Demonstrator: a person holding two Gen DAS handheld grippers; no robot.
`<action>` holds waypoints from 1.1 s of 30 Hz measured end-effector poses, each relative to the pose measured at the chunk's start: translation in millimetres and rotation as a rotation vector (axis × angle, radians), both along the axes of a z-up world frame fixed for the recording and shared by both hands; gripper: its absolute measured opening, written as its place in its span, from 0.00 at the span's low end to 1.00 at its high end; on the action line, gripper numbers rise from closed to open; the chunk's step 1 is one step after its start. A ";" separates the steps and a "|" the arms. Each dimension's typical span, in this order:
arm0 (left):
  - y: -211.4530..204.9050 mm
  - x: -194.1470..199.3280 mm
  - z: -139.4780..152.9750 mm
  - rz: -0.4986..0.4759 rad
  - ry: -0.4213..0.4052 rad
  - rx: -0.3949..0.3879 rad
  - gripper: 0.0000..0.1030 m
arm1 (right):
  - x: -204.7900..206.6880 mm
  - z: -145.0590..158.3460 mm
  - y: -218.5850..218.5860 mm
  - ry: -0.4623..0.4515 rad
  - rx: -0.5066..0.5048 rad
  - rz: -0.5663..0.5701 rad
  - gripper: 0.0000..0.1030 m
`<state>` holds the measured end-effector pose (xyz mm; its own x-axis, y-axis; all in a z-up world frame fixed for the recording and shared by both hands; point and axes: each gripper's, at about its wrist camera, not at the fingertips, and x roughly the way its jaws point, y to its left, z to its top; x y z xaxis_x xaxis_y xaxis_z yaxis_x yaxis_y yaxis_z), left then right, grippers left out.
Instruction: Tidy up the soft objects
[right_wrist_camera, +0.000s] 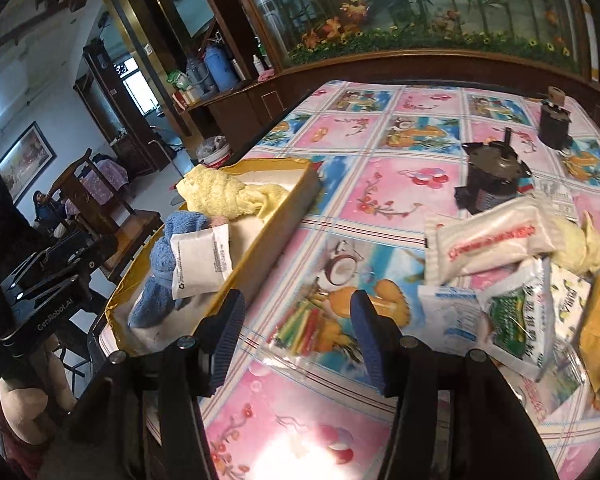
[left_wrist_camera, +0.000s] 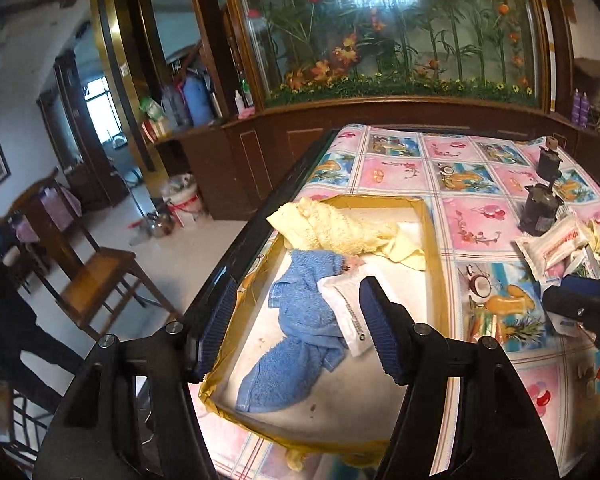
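A shallow cardboard box (left_wrist_camera: 436,248) (right_wrist_camera: 284,216) sits at the table's left edge. It holds a yellow towel (left_wrist_camera: 332,228) (right_wrist_camera: 224,196), a blue towel (left_wrist_camera: 296,320) (right_wrist_camera: 168,268) and a white soft packet (left_wrist_camera: 348,300) (right_wrist_camera: 200,264) lying on the blue towel. My left gripper (left_wrist_camera: 300,328) hovers open and empty over the box. My right gripper (right_wrist_camera: 296,340) is open and empty above the tablecloth, right of the box. A pile of soft packets (right_wrist_camera: 496,264) (left_wrist_camera: 560,244) and a yellow cloth (right_wrist_camera: 580,244) lies at the right.
Two dark motor-like objects (right_wrist_camera: 492,176) (right_wrist_camera: 554,120) stand on the patterned tablecloth (right_wrist_camera: 380,200) behind the pile. A wooden cabinet with a flower display (left_wrist_camera: 380,40) backs the table. A wooden chair (left_wrist_camera: 92,276) stands on the floor to the left.
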<state>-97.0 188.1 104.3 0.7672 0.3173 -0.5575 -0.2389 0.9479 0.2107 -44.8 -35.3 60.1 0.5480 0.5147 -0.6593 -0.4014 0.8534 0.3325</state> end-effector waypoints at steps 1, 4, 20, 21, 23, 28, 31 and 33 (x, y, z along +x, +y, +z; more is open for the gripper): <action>-5.1 -2.2 1.8 -0.001 -0.005 0.010 0.63 | -1.6 -0.9 -9.2 0.003 0.010 -0.017 0.53; -15.8 -8.5 5.9 -0.014 -0.009 0.021 0.63 | -6.9 -2.9 -31.7 0.009 0.035 -0.060 0.53; -51.8 -23.6 11.7 -0.048 0.008 0.069 0.63 | -27.5 -8.2 -101.1 0.005 0.090 -0.189 0.54; -52.5 -24.4 11.8 -0.048 0.008 0.071 0.63 | -28.5 -9.5 -104.4 0.006 0.092 -0.193 0.54; -54.7 -25.7 12.1 -0.048 0.006 0.077 0.63 | -29.6 -10.8 -108.5 0.008 0.096 -0.200 0.54; -60.6 -25.7 10.8 -0.049 0.008 0.096 0.63 | -30.7 -15.2 -115.9 0.015 0.100 -0.207 0.54; -64.1 -26.3 10.4 -0.053 0.008 0.103 0.63 | -31.2 -17.9 -118.5 0.022 0.105 -0.213 0.54; -65.7 -26.6 10.2 -0.057 0.008 0.106 0.63 | -31.8 -19.1 -119.4 0.026 0.107 -0.217 0.54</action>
<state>-123.6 122.4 114.5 0.7814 0.3308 -0.5291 -0.1834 0.9322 0.3120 -76.6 -154.7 41.1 0.6369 0.4544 -0.6228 -0.2024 0.8780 0.4337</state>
